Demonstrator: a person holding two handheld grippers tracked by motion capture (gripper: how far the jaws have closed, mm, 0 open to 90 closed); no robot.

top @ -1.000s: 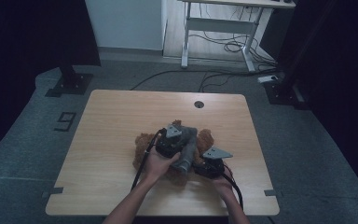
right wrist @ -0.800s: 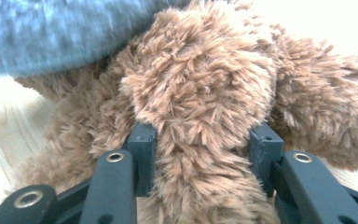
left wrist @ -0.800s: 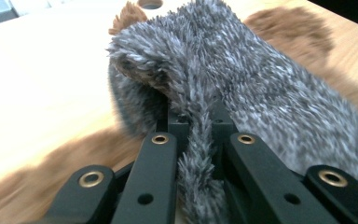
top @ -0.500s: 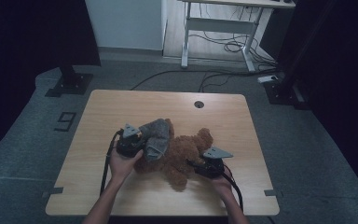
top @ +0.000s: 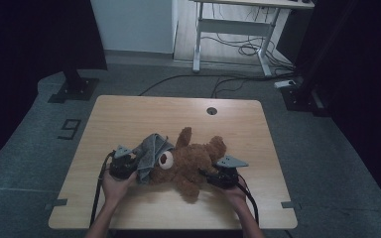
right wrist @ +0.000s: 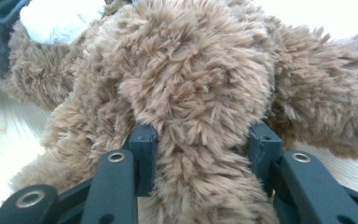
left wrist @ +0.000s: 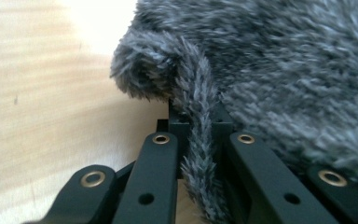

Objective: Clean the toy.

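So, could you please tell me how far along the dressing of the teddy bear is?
Done so far: the fuzzy grey knitted garment already covers the head of the fluffy brown teddy bear. In hand: the left claw is shut on a fold of the grey garment, and the right claw clamps a plush limb, steadying the bear. Left: its body and legs lie bare on the light wooden table.

table [top: 129, 119]: light wood, round hole [top: 211, 110] | floor: "9" mark [top: 69, 128], cables [top: 243, 49]

dim room, dark edges, glaring close-ups
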